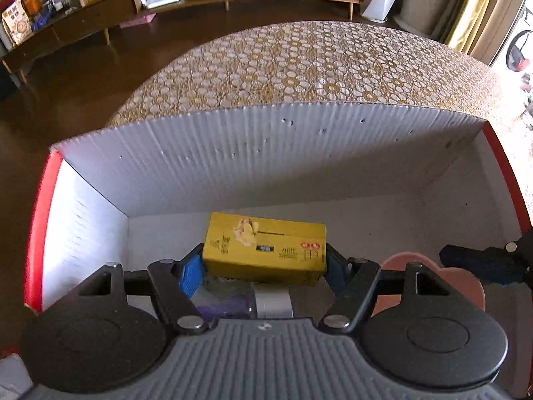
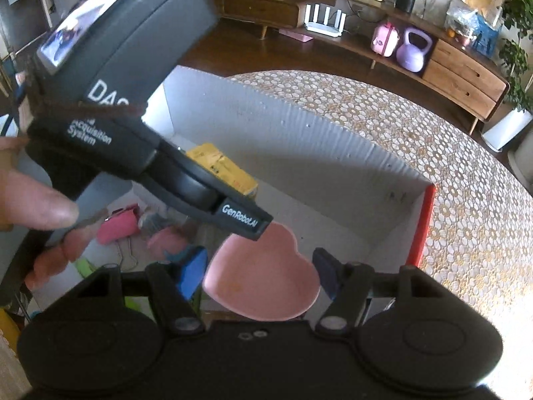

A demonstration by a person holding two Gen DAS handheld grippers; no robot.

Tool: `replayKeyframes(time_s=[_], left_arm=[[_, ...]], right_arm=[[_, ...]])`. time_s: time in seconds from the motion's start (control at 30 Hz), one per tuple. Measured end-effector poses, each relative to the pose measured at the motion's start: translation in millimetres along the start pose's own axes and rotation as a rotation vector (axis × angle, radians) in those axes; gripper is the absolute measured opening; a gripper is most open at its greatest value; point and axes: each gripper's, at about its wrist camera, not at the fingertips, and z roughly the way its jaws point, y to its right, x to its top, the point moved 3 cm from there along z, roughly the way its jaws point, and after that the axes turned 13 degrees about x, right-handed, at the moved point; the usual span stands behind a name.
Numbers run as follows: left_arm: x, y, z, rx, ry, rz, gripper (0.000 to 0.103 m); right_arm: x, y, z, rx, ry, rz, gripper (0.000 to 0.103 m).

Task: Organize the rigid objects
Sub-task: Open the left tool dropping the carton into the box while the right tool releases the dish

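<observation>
A yellow carton (image 1: pixel 265 248) sits low inside the white corrugated box (image 1: pixel 233 153), between the blue pads of my left gripper (image 1: pixel 265 268), which is shut on its two ends. A pink heart-shaped dish (image 2: pixel 261 283) lies between the fingers of my right gripper (image 2: pixel 261 275), which is shut on it just above the box floor. The dish also shows in the left wrist view (image 1: pixel 443 280). The left gripper's body crosses the right wrist view (image 2: pixel 133 116), with the yellow carton (image 2: pixel 221 166) behind it.
The box has red outer sides (image 2: pixel 423 223) and stands on a gold-patterned tablecloth (image 1: pixel 299 66). On the box floor lie a pink binder clip (image 2: pixel 118 225), a silver and purple cylinder (image 1: pixel 253 305) and other small items. A low wooden cabinet (image 2: pixel 459 80) lines the far wall.
</observation>
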Motion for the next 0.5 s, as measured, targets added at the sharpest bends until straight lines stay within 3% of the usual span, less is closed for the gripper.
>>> replayKeyframes(time_s=[0.23,0.5], left_arm=[[2,-1,-1,-0.003,-0.025,-0.018,0.072],[-1,-7,-27,0.013,0.047,-0.044,0.079]], right_arm=[[-3,1,-6,0.003,0.001,0.012,0.076],[-11,0,-30,0.011,0.036,0.031,0.079]])
